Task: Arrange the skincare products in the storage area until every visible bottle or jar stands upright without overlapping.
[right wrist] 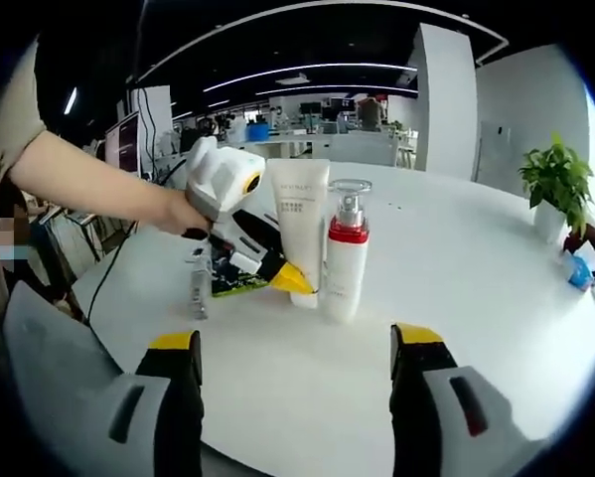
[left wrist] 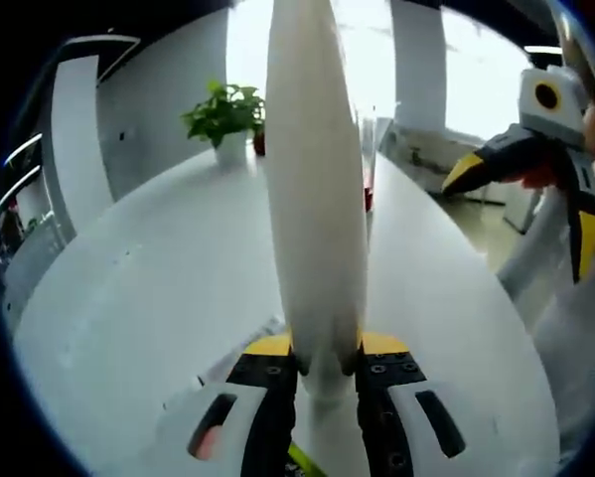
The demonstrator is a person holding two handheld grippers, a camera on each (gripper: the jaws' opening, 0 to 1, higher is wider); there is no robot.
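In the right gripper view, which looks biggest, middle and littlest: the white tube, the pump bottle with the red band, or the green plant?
1. White tube, tallest and widest.
2. Pump bottle with the red band, a bit shorter and slimmer; it stands right beside the tube, so this comparison is fair.
3. Green plant looks littlest, but it sits farther back on the table, so its real size is unsure.

Left gripper view is backlit: windows past the counter's far edge are blown out to white, and glare is spread across the counter top. The white tube up close is rendered soft and overexposed. Right gripper view is evenly lit by ceiling strip lights; only faint shadows are cast beneath the pump bottle. Straight lines are bent by fisheye distortion toward the edges.
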